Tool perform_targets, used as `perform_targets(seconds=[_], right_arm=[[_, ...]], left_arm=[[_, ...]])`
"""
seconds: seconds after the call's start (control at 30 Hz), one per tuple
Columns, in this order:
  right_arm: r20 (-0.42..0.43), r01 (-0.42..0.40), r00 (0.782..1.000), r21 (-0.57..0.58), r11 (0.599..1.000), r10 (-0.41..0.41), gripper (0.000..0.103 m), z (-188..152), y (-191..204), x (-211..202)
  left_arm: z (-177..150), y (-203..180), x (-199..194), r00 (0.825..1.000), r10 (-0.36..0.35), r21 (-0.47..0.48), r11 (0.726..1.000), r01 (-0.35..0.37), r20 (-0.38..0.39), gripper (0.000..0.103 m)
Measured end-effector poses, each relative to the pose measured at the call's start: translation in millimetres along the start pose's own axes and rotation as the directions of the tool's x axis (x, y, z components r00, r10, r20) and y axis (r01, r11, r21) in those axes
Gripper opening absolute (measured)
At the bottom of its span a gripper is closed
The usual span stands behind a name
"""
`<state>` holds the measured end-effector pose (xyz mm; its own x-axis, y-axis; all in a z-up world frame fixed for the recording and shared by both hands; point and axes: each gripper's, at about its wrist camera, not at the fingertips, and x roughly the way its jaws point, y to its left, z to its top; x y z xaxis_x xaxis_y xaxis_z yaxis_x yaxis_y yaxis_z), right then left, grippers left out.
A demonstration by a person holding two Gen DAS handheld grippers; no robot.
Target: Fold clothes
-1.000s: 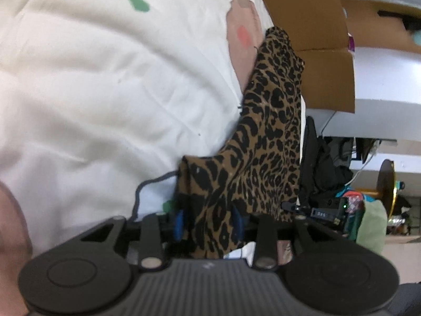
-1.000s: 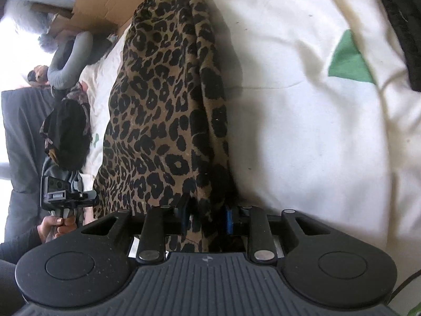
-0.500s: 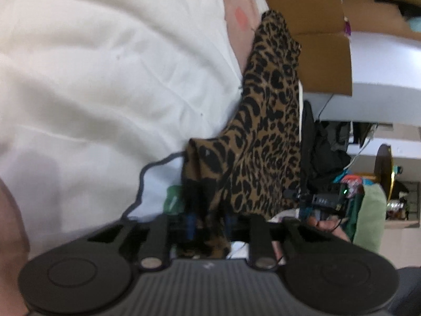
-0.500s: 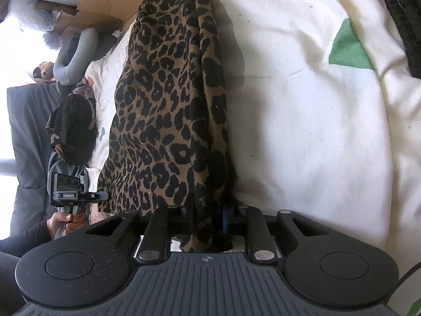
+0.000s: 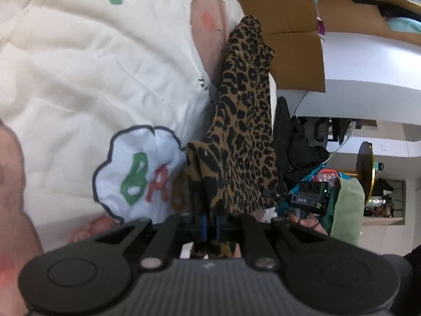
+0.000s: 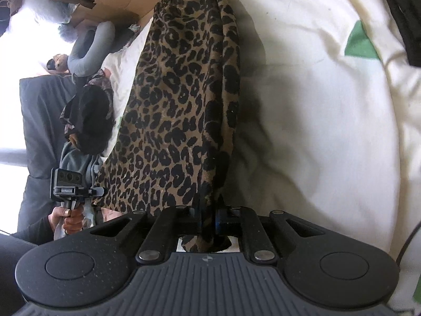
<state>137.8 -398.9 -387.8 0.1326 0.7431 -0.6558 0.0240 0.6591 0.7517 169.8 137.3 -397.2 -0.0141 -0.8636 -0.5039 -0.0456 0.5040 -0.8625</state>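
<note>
My left gripper (image 5: 209,222) and right gripper (image 6: 208,220) are both clamped tight on the leopard-print garment (image 6: 181,100), which stretches up centre frame over the white bedsheet (image 6: 315,105).

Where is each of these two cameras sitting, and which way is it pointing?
Left wrist view: sits on the left gripper, looking along its fingers at the leopard-print garment pinched between them, over a white bedspread; the other hand shows beyond.
Right wrist view: sits on the right gripper, shut on the same leopard-print garment; the left hand shows at lower left.
Shared: the garment, the bedspread, and each other's gripper.
</note>
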Motion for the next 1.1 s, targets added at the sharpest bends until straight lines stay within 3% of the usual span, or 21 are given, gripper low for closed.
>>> perform_targets(seconds=[0.3,0.4,0.7,0.93,1.1], right_arm=[[-0.071,-0.052,0.996,0.018,0.998,0.053,0.007,-33.6,10.6,-14.0],[-0.075,-0.065,0.995,0.037,0.997,0.068,0.007,-41.2,9.6,-16.4],[0.003,-0.086,0.996,0.051,0.995,0.086,0.006,-26.7,10.1,-17.1],[0.070,-0.126,0.990,0.035,0.991,0.124,0.006,-8.8,16.1,-23.8],[0.131,-0.130,0.984,0.036,0.991,0.125,0.006,1.9,17.4,-29.8]], left_arm=[[-27.2,-10.9,-19.9,0.998,0.025,-0.015,1.000,-0.026,-0.057,0.006],[-28.2,-7.3,-22.2,0.999,0.030,-0.026,0.999,-0.031,-0.045,0.006],[-2.2,-12.5,-14.3,1.000,-0.008,-0.003,1.000,0.008,0.025,0.006],[17.0,-29.6,-26.8,0.988,-0.074,0.026,0.997,0.071,0.137,0.006],[29.2,-38.9,-27.0,0.982,-0.073,0.055,0.996,0.064,0.172,0.006]])
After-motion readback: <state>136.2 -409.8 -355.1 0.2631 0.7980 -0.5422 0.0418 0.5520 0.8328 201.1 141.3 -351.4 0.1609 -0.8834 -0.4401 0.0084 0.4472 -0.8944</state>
